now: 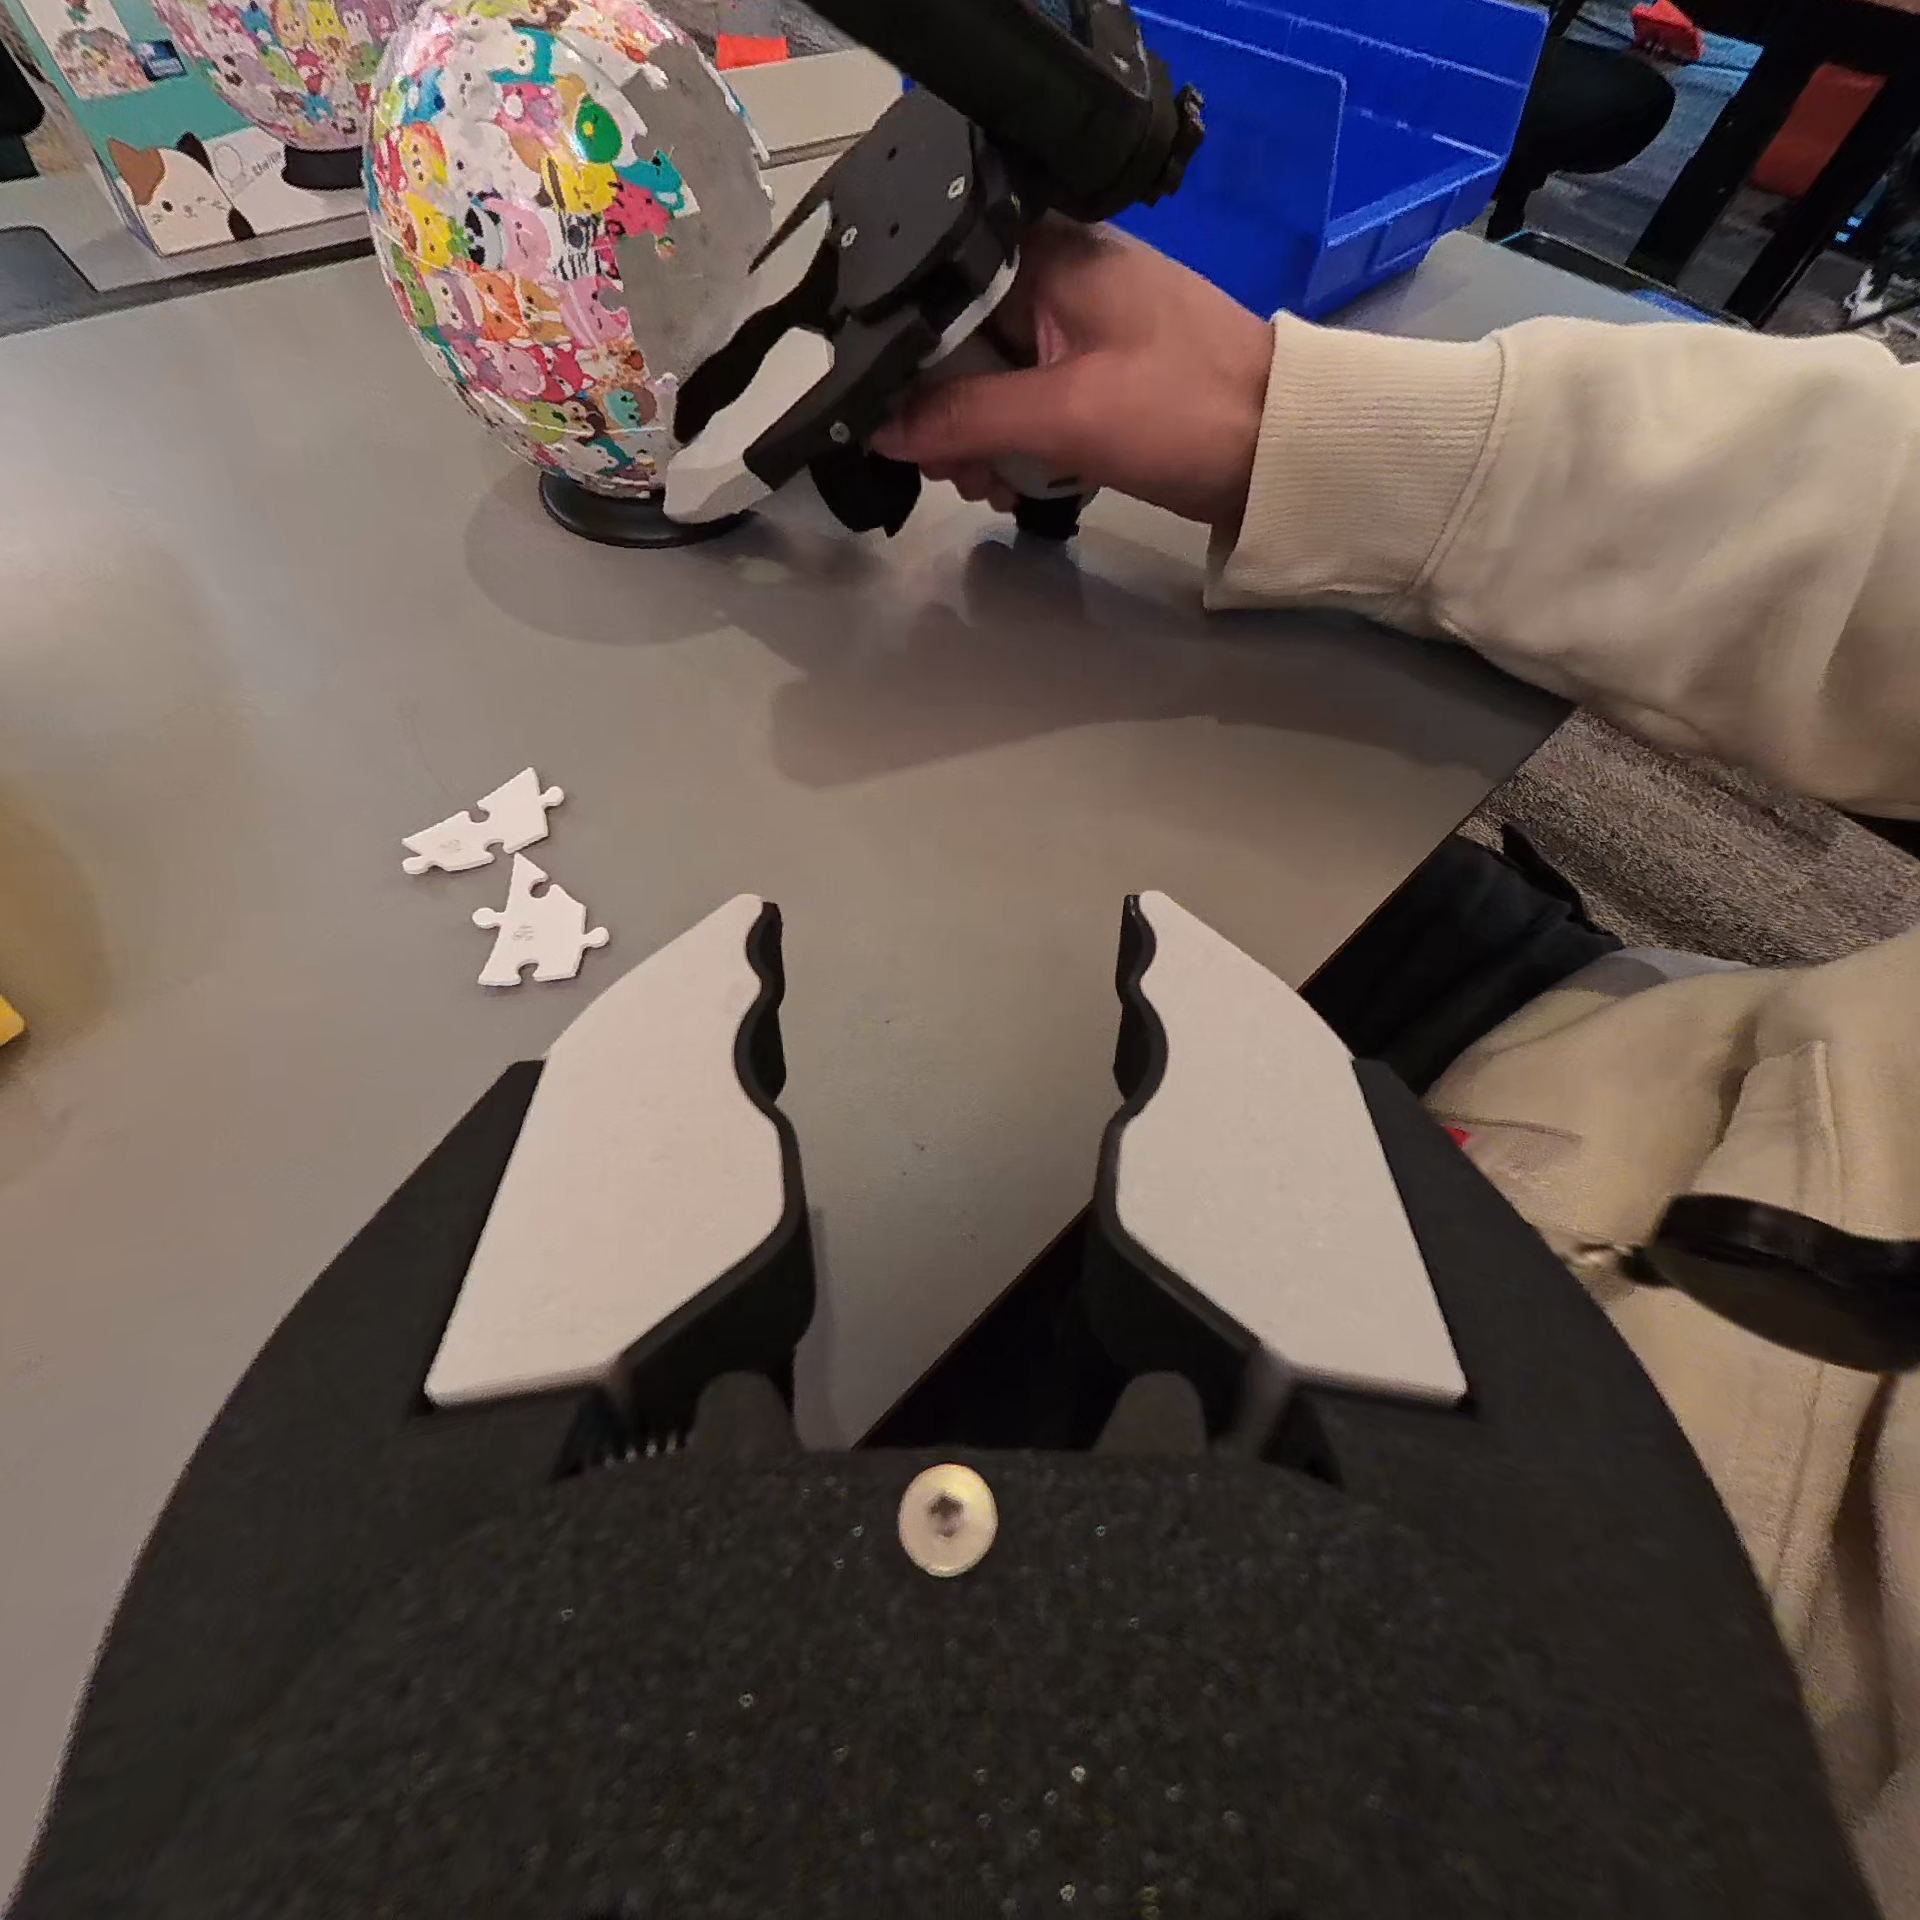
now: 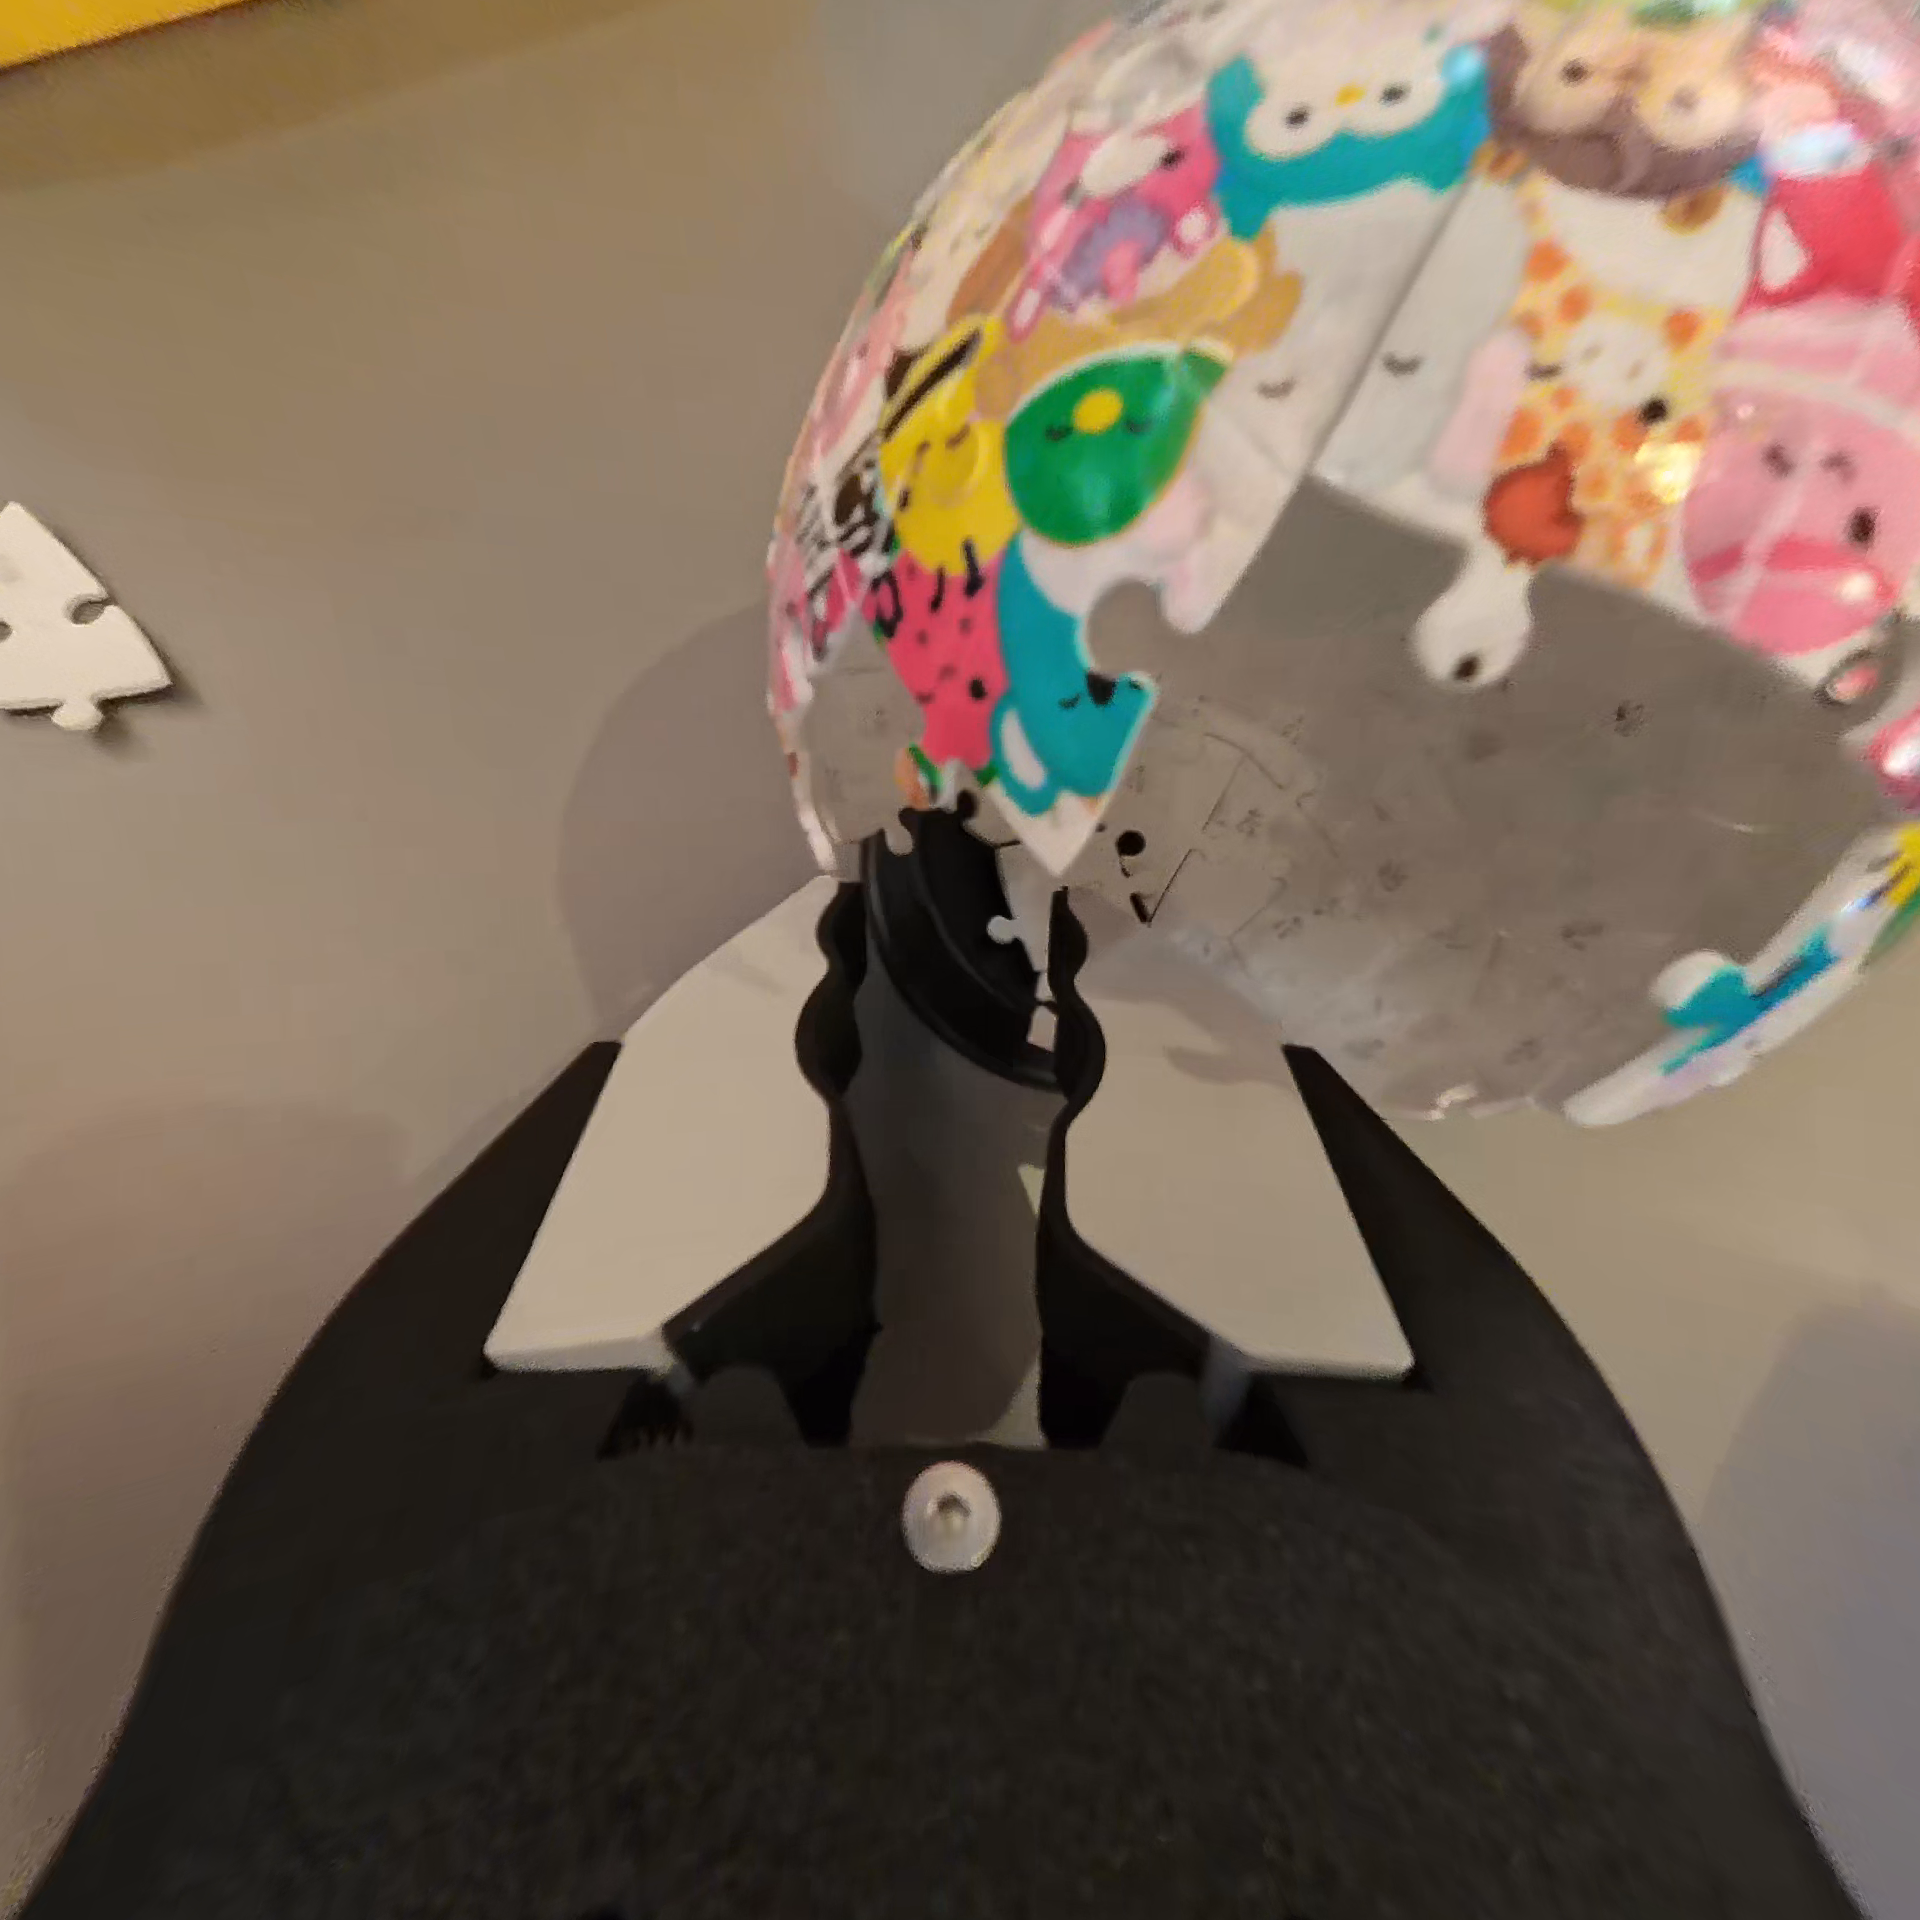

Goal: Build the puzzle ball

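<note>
The puzzle ball (image 1: 520,260) is covered in colourful cartoon animals, with a bare grey patch on its right side. It sits on a black stand (image 1: 634,514) at the far left of the grey table (image 1: 935,675). My right gripper (image 1: 712,431) is at the ball's base. In the right wrist view its jaws (image 2: 956,914) stand a narrow gap apart around the stand's rim (image 2: 961,961), just under the ball (image 2: 1351,416), with nothing clearly clamped. My left gripper (image 1: 951,912) is open and empty above the table's near edge. Two white face-down pieces (image 1: 488,821) (image 1: 535,930) lie left of it.
A blue bin (image 1: 1340,156) stands at the back right. A puzzle box (image 1: 177,156) stands at the back left. A person's hand (image 1: 1091,395) and cream sleeve (image 1: 1558,499) reach across the right side. The table edge (image 1: 1455,831) runs diagonally at right. One white piece shows in the right wrist view (image 2: 73,623). The tips of one gripper are about 25 centimeters away from the tips of the other.
</note>
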Demonstrator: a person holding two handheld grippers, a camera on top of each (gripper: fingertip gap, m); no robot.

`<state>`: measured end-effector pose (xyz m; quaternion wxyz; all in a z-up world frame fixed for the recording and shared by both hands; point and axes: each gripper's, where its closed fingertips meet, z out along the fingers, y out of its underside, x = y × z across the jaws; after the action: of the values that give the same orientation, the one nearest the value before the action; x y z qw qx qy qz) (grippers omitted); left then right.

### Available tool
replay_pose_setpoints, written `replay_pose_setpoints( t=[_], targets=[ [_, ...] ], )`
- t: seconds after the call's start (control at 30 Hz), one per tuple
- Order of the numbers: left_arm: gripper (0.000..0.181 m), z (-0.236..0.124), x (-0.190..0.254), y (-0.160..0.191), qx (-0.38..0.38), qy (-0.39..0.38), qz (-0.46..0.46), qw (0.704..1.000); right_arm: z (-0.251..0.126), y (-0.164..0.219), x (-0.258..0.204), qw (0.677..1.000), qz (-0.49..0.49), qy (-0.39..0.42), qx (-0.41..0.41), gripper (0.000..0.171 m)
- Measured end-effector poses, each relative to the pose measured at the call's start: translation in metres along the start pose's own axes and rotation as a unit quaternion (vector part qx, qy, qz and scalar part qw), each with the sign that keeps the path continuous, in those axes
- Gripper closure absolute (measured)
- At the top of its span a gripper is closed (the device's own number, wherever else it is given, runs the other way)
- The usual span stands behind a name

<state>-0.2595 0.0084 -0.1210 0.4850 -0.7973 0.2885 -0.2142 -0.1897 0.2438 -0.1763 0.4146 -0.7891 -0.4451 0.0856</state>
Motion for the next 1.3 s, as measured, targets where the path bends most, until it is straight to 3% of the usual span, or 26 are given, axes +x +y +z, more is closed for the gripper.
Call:
replay_pose_setpoints(
  t=[0.17, 0.7, 0.93, 1.3],
  targets=[
    [0.12, 0.001, 0.003, 0.0, 0.0, 0.006, -0.001, 1.0, 0.003, 0.009, 0.001, 0.999, 0.026, -0.017, -0.02, 0.132],
    [0.12, -0.001, 0.005, 0.0, 0.002, 0.01, -0.009, 1.0, 0.005, 0.005, -0.006, 0.999, -0.017, -0.013, -0.032, 0.127],
    [0.12, -0.001, 0.006, 0.0, 0.002, 0.012, -0.009, 1.0, 0.011, 0.005, -0.008, 0.999, -0.015, -0.023, -0.031, 0.115],
    [0.12, 0.0, 0.008, 0.0, 0.002, 0.014, -0.008, 1.0, 0.009, 0.005, -0.015, 0.998, -0.038, -0.031, -0.041, 0.123]
  ],
)
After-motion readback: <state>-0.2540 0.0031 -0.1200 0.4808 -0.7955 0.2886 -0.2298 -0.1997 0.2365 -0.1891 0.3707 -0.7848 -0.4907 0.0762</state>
